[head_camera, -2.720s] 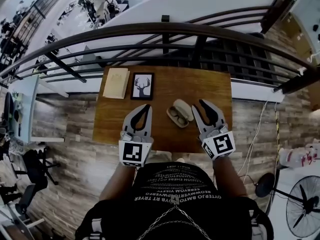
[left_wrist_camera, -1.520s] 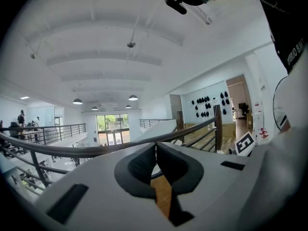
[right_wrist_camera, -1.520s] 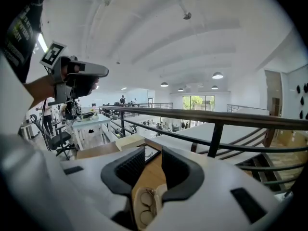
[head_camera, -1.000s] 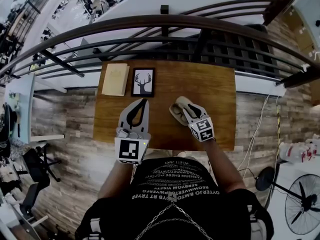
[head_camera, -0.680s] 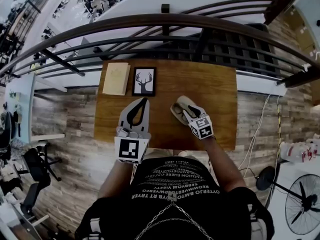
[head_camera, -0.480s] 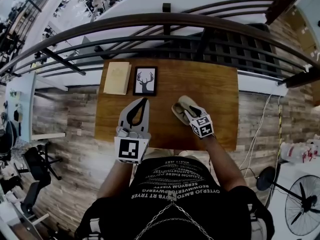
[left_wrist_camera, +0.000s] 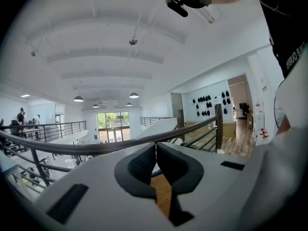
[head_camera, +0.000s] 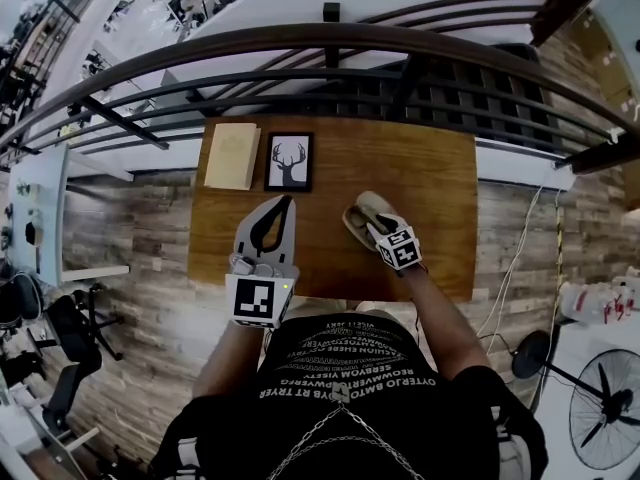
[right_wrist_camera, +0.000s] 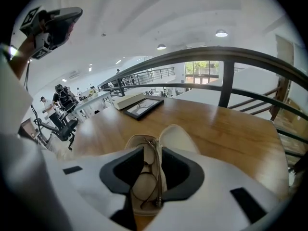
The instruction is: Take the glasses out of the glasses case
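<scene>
1. Between the jaws of the right gripper (right_wrist_camera: 151, 153), which are opening and stand spread, the glasses (right_wrist_camera: 147, 179) are seen folded inside the open glasses case (right_wrist_camera: 179, 137). Neither is gripped.
2. Under that gripper the case is laid on the wooden bench (right_wrist_camera: 226, 129). Its pale lid is swung open just ahead and to the right of the jaws, and the lower shell runs back beneath them.
3. From the bench's near edge, the right gripper is angled down onto the case, and one thin temple of the glasses is lined up along the gap between the jaws.
4. Well to the left of it, the left gripper (left_wrist_camera: 156, 150) is held over the bench near that edge. Its jaws are pressed together at the tips with nothing between them, and it is pointed at the dark railing (head_camera: 330, 43).
5. Ahead of the left gripper, at the far edge, a framed deer picture (head_camera: 288, 162) is laid flat, with a tan book (head_camera: 232, 156) just beside it on the left.
</scene>
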A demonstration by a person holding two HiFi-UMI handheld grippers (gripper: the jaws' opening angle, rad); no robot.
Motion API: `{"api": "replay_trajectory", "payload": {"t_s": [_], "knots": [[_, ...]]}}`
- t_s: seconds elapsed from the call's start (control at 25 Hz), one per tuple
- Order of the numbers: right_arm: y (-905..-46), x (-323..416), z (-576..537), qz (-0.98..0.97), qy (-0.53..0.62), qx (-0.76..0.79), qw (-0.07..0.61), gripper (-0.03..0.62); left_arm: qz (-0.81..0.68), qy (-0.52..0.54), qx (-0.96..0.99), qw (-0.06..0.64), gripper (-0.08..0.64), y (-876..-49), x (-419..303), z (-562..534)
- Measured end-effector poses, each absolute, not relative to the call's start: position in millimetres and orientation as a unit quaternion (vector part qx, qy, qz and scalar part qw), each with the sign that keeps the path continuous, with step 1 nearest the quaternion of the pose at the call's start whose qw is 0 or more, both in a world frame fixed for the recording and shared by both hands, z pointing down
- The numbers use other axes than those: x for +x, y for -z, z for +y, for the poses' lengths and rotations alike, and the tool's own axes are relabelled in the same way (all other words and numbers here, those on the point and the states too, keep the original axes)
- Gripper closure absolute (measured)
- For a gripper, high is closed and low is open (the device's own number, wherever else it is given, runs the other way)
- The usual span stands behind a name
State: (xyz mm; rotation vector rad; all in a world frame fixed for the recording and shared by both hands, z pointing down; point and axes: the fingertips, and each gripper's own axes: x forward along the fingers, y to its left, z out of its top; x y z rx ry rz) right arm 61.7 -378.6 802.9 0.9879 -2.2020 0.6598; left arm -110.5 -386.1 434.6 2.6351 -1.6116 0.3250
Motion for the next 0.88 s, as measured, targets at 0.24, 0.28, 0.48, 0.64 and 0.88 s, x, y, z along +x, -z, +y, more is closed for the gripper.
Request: {"api": "replay_trajectory", "payload": {"t_s": [0.24,0.28,0.48,0.64,0.88], "knots": [[-822,62,-381,-0.828,-0.259,0.372,0.33,0.469,-0.515,-0.11,0.85,0.019,0.531,-440,-111,-391],[-825,61,-381,-0.827,-0.26,0.371,0.332,0.469,-0.514,-0.11,0.85,0.02,0.531,-441,-111,-392],[-834,59,-379,-0.825,-0.262,0.362,0.347,0.469,-0.515,-0.116,0.849,0.02,0.532,-440,-113,-395],[-842,55,-379,-0.823,-0.261,0.357,0.356,0.469,-0.518,-0.121,0.847,0.024,0.532,-443,-119,-396],[-849,52,-380,-0.817,-0.266,0.355,0.368,0.473,-0.519,-0.125,0.845,0.026,0.532,-447,-124,-398]]}}
